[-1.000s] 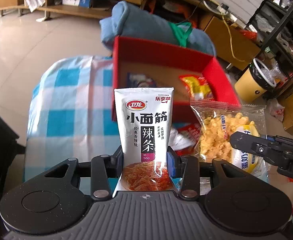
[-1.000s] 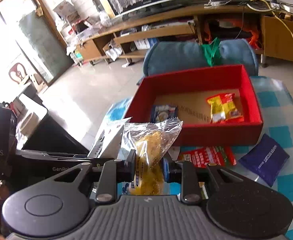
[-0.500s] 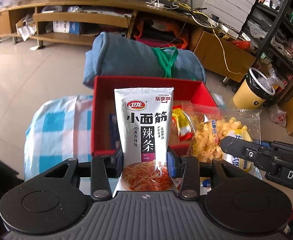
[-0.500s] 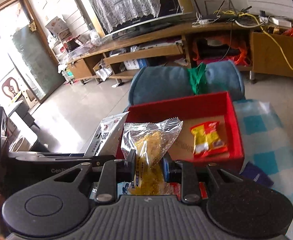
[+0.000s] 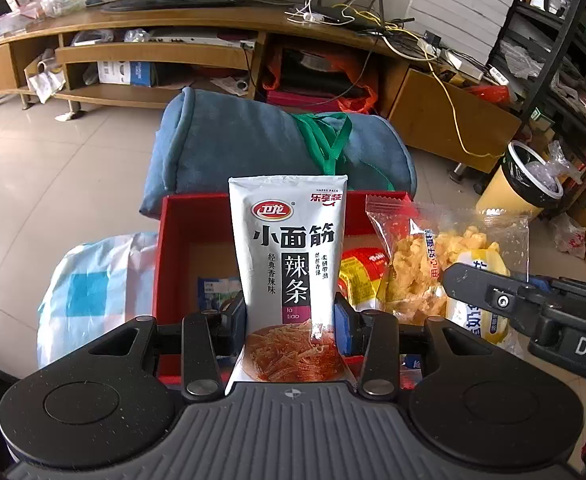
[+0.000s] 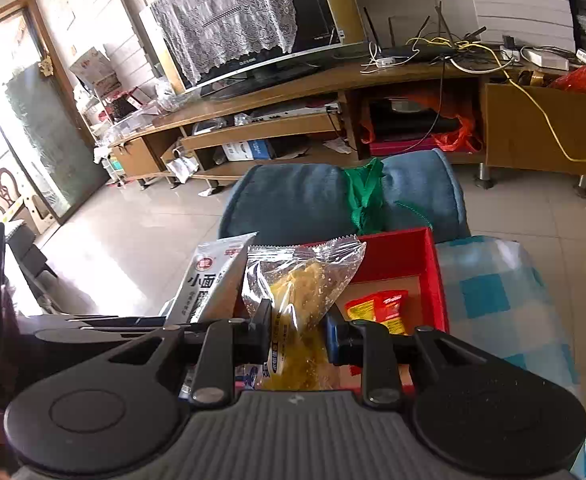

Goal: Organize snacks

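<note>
My left gripper [image 5: 291, 320] is shut on a white snack pouch [image 5: 289, 248] with black Chinese lettering, held upright above the red box [image 5: 173, 240]. The right gripper [image 6: 297, 334] is shut on a clear bag of yellow puffed snack [image 6: 301, 292], also over the box [image 6: 433, 276]. In the left wrist view that clear bag [image 5: 425, 264] hangs at the right, with the other gripper's black body beside it. Inside the box lie a red-and-yellow packet [image 6: 381, 310] and a blue packet [image 5: 213, 290].
The box rests on a blue-and-white checked cloth [image 6: 489, 292]. A rolled blue blanket [image 5: 253, 148] lies just behind it. A yellow bin [image 5: 521, 184] stands on the tiled floor at the right; a long wooden TV stand [image 6: 293, 120] lines the far wall.
Both grippers moved forward and slightly up with their packets, now over the red box. The loose packets in front of the box have dropped out of sight below.
</note>
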Tool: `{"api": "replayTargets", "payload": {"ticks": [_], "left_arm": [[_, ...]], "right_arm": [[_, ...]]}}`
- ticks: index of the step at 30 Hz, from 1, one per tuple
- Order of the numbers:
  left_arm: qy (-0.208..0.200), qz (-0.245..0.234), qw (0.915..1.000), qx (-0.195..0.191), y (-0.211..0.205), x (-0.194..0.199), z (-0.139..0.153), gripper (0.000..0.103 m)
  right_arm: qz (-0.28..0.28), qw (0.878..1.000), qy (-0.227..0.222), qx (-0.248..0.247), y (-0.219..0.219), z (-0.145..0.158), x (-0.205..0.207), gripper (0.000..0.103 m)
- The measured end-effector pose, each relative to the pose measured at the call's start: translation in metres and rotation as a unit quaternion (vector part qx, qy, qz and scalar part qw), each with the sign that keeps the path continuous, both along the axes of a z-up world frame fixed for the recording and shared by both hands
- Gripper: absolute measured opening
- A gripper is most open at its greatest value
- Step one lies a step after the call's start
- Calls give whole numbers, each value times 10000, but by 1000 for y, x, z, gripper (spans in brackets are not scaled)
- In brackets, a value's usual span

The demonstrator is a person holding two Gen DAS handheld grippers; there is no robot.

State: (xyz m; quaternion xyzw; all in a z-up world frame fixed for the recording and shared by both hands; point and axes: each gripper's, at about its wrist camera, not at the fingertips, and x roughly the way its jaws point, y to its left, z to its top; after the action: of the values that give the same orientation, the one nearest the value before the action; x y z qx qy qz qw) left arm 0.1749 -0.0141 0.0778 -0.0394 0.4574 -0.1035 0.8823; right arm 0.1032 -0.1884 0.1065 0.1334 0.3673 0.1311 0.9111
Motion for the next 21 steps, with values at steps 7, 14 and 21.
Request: {"api": "replayTargets", "payload": {"ticks": [7,14,21], "left_arm": [[-61,77,9997,203,-4,10,-3,50],[-90,160,9987,483,-7,19,-9,50],[-79,212,9972,709,-10,27,-17,50]], "right_arm": [[-88,9995,38,-285,1,-7,15,25],[-92,9980,85,-612,7,-18,30,25],[-110,9969,100,-773,10,-23,40,25]]}}
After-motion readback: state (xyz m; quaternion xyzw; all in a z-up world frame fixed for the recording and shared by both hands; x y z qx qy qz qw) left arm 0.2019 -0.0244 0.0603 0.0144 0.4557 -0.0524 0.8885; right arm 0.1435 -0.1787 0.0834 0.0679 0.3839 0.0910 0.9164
